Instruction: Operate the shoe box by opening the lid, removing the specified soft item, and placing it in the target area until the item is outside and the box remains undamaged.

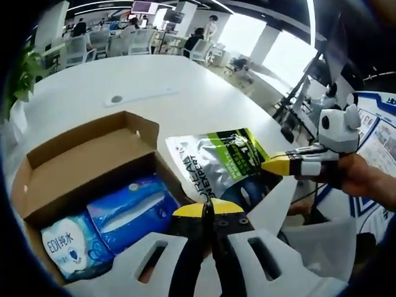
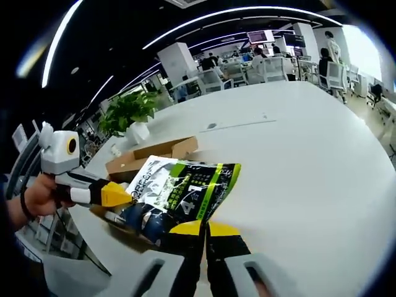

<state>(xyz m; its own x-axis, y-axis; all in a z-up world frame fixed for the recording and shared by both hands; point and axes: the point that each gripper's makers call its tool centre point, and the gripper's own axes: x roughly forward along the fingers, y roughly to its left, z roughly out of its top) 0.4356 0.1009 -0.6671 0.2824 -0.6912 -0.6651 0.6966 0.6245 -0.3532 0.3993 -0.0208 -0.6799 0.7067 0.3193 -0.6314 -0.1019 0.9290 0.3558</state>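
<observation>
Silver pouch (image 2: 179,185) hangs clamped in my right tool (image 2: 206,230) above the white bench (image 2: 297,154), beside the open box (image 1: 80,161) with blue packs (image 1: 133,210), while my left tool (image 1: 209,211) is closed on nothing.

open-plan office: desks, white chairs (image 1: 79,48), potted plant (image 2: 129,111).

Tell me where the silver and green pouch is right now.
In the left gripper view the silver and green pouch is beside the open cardboard box, above the white table, pinched by both tongs, left and right.
</observation>
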